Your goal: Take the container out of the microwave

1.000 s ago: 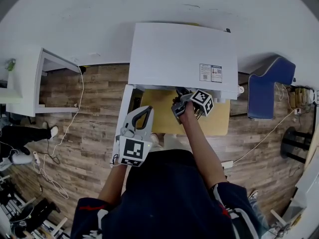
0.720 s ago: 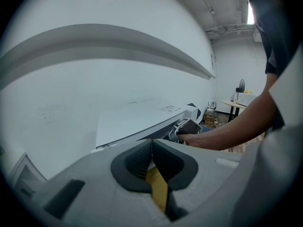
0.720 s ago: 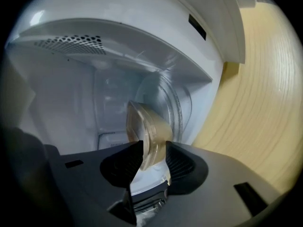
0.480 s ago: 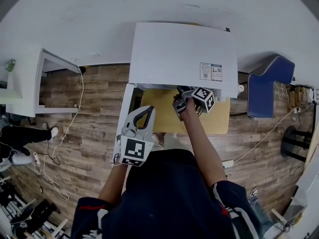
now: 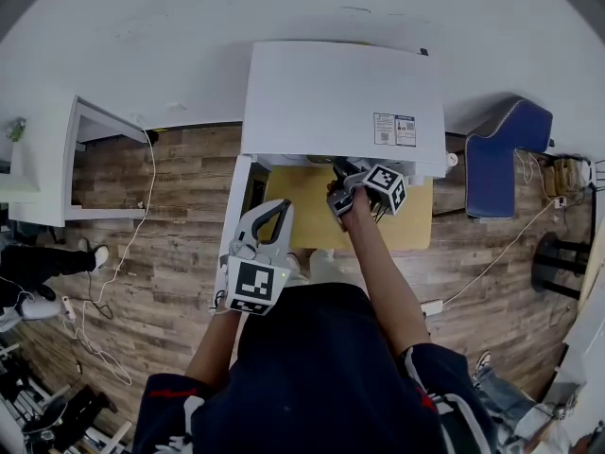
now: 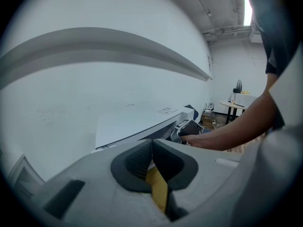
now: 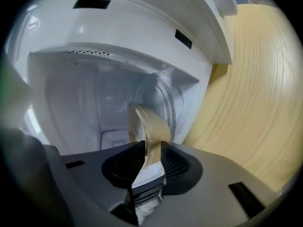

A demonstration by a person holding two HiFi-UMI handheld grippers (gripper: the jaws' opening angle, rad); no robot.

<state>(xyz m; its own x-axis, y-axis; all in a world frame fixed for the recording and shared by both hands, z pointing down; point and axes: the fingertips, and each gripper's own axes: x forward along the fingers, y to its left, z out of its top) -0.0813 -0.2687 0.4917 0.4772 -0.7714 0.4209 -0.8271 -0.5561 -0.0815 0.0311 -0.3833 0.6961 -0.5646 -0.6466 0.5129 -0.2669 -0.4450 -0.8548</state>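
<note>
Right tool (image 7: 152, 151), jaws just been closing, is pinching the tan container (image 7: 147, 123) rim straight ahead, inside the microwave (image 7: 90, 60); container's body is blurring out. Left tool (image 6: 152, 149) is staying pressed together.

Light: bright, even; long ceiling strip lamp (image 6: 246, 4) glowing top right.
Glare: soft sheen on glossy white microwave cavity (image 7: 71, 98).
Blur: tan curved container edge (image 7: 149, 126), close, soft.
Edges: fisheye bowing of pale wooden tabletop (image 7: 251, 93) grain, black corners.
</note>
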